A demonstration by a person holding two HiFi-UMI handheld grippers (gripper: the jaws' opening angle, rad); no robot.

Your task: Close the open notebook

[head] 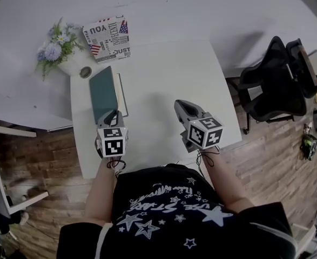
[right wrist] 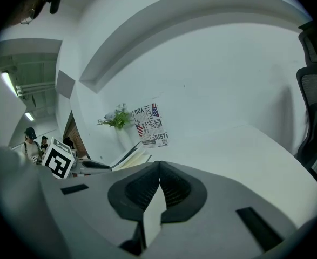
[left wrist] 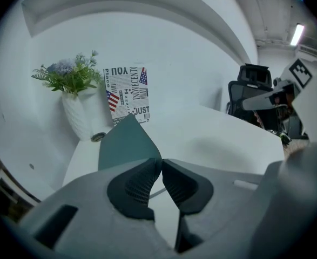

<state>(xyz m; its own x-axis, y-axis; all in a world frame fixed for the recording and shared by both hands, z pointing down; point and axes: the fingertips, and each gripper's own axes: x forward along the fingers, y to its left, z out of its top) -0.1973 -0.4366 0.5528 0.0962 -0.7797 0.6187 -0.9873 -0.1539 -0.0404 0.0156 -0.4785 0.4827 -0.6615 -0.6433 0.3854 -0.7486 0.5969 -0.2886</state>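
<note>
A notebook with a teal cover (head: 103,93) lies at the left of the white table (head: 163,74), its white pages (head: 121,90) showing beside the cover. My left gripper (head: 112,115) is at the notebook's near end. In the left gripper view the teal cover (left wrist: 127,142) stands tilted up, its corner pinched in the left gripper (left wrist: 161,161). The right gripper view shows the notebook (right wrist: 127,158) partly open in a V. My right gripper (head: 181,106) hovers over bare table to the right, and the right gripper (right wrist: 159,165) is shut with nothing in it.
A white vase of flowers (head: 58,47), a printed card (head: 108,36) and a small round object (head: 85,72) stand at the table's far left by the wall. A black office chair (head: 280,80) is off the table's right edge.
</note>
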